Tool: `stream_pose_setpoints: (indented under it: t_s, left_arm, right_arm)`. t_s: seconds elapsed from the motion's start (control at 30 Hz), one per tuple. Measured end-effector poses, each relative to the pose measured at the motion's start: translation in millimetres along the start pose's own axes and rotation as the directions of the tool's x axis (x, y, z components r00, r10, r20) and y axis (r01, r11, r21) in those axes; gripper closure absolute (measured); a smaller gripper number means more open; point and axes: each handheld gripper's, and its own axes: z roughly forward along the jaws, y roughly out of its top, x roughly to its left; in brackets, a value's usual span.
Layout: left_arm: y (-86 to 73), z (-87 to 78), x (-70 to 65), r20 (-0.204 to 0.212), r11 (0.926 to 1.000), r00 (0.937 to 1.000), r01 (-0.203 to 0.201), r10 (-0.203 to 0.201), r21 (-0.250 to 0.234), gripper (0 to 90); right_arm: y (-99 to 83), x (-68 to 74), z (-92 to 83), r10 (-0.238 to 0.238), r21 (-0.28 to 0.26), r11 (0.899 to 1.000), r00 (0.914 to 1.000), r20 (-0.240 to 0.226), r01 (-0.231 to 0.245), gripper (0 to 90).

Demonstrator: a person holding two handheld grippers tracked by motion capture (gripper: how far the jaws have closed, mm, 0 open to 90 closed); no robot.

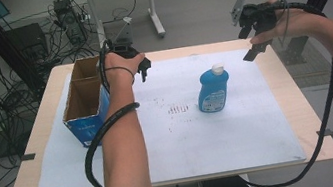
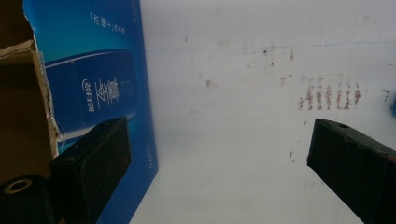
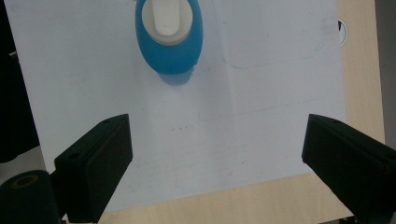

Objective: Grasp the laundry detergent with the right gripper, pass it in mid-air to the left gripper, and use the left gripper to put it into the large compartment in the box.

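A blue bottle (image 1: pixel 213 88) with a white cap stands upright on the white sheet (image 1: pixel 187 141), right of centre. In the right gripper view the bottle (image 3: pixel 170 35) is seen from above, beyond the jaws. My right gripper (image 1: pixel 254 44) hovers above the table's far right corner, open, with nothing between its jaws (image 3: pixel 217 158). Near the far left, my left gripper (image 1: pixel 144 70) hangs just right of an open cardboard box (image 1: pixel 86 103) with blue printed sides. It is open too (image 2: pixel 219 158), holding nothing, and the box's blue wall (image 2: pixel 102 84) lies beside its left jaw.
Faint red marks (image 1: pixel 177 108) stain the sheet between box and bottle, and these red marks (image 2: pixel 327 95) lie beyond the left gripper's right jaw. The wooden table (image 1: pixel 305 117) shows around the sheet. Black cables trail from both grippers. Cables and equipment lie on the floor behind.
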Motion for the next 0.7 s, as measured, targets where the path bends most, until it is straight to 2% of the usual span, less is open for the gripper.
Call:
stream_pose_setpoints:
  t_s: [0.63, 0.7]
  left_arm:
    - [-0.9, -5.3, -1.8, -0.002, 0.9999, 1.0, -0.003, 0.003, -0.01, 6.7]
    - [-1.2, -5.0, -1.9, -0.003, 0.9999, 1.0, -0.006, 0.006, -0.009, 6.7]
  right_arm:
    - [1.6, 5.2, 4.2, -0.017, 0.015, 1.0, 0.9998, 0.005, 0.017, 7.6]
    - [0.5, 5.3, 7.0, -0.015, 0.002, 1.0, 0.9999, -0.002, 0.015, 7.8]
